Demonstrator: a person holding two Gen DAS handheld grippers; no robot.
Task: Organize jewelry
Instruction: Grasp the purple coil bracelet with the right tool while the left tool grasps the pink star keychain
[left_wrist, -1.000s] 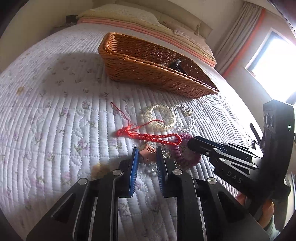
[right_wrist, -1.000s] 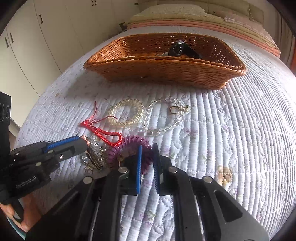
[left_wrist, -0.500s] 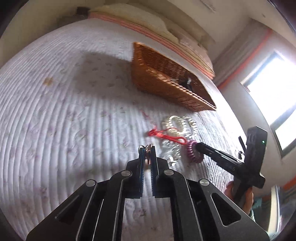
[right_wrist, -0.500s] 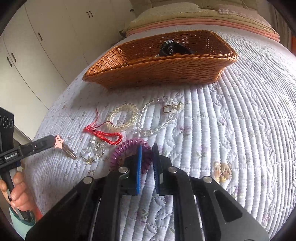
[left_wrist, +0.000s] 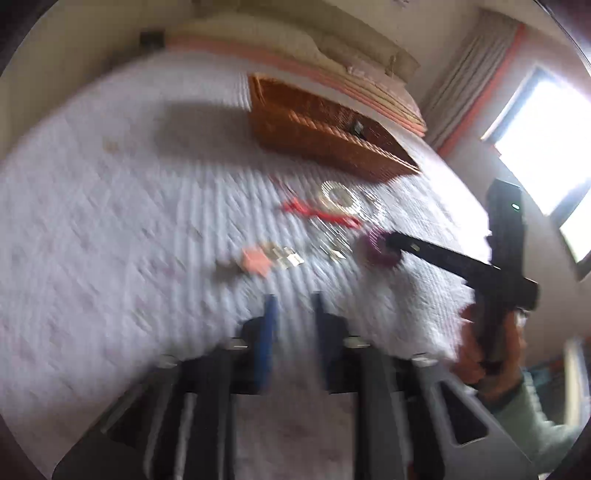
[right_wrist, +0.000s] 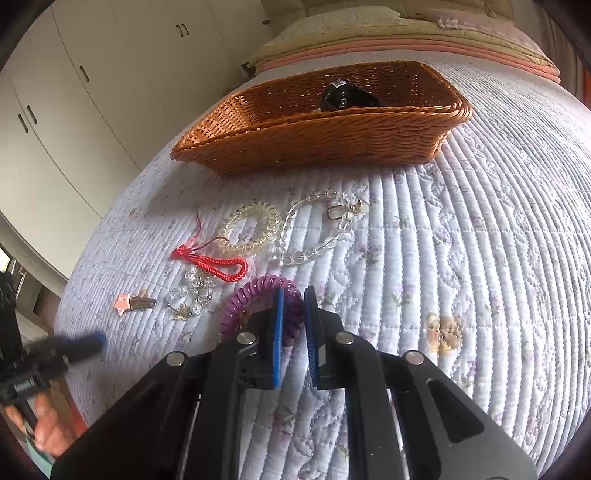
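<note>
My left gripper (left_wrist: 293, 314) is a black, angular two-finger tool with blue ribbed pads (left_wrist: 269, 325) lining the inner faces of its fingers, silver round-head screws at the finger pivots and slotted cut-outs in its side plates. My right gripper (right_wrist: 293, 314) is built alike: matte black linkage arms, blue pads (right_wrist: 277, 332), four bright screw heads and long open slots. Seen from the left camera, its upright black handle carries a small green light. The hand (left_wrist: 487, 365) on that handle comes out of a pale grey-green sleeve (left_wrist: 535, 417). White lettering marks the left gripper's body, too blurred to read.
</note>
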